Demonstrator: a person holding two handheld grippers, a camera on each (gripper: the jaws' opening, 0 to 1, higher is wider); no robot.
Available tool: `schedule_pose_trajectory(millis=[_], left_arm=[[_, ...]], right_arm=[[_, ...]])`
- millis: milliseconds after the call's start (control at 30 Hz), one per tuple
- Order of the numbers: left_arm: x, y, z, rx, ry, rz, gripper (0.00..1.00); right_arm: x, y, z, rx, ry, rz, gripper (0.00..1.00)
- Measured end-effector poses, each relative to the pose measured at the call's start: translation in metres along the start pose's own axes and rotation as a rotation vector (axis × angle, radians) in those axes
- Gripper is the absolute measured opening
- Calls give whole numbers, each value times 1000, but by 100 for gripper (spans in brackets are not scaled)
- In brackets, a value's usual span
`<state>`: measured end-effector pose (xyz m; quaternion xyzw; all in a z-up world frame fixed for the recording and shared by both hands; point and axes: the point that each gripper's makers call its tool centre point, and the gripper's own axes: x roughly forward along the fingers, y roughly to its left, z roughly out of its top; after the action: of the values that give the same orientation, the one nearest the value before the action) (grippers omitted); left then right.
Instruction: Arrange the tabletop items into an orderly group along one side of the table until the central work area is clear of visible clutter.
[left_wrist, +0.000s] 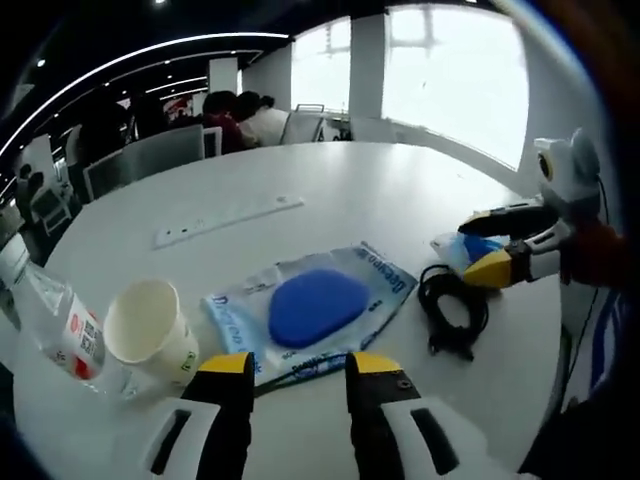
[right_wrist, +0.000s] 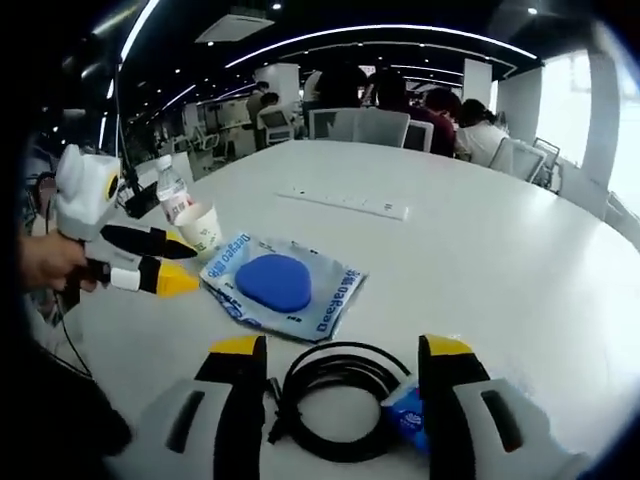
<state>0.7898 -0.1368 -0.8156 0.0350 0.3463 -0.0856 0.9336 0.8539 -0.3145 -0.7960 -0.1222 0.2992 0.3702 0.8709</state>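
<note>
A: In the left gripper view, what sits on the white bench (left_wrist: 400, 190)?
B: Far left a tipped water bottle (left_wrist: 55, 325), then a paper cup (left_wrist: 150, 330) on its side, then the blue pad in its packet (left_wrist: 315, 305) just ahead of the left tongs (left_wrist: 298, 372), which are released and empty.
A: And further right?
B: A coiled black cable (left_wrist: 452, 308) near a small blue sachet (left_wrist: 470, 247); the right tongs (left_wrist: 492, 245) hover there, released, grasping nothing.
A: Farther back?
B: A white power strip (left_wrist: 228, 220), well apart.
</note>
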Motion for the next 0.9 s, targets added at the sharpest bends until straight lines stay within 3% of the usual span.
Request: schedule_pose_trajectory(millis=[367, 633, 900], left_arm=[[6, -39, 19, 75, -17, -97, 59], [14, -74, 37, 121, -44, -189, 70], [21, -106, 55, 171, -68, -260, 77]], right_arm=[[-38, -19, -16, 100, -9, -78, 84], [-62, -49, -35, 175, -17, -158, 96], [-80, -75, -54, 216, -13, -210, 98]])
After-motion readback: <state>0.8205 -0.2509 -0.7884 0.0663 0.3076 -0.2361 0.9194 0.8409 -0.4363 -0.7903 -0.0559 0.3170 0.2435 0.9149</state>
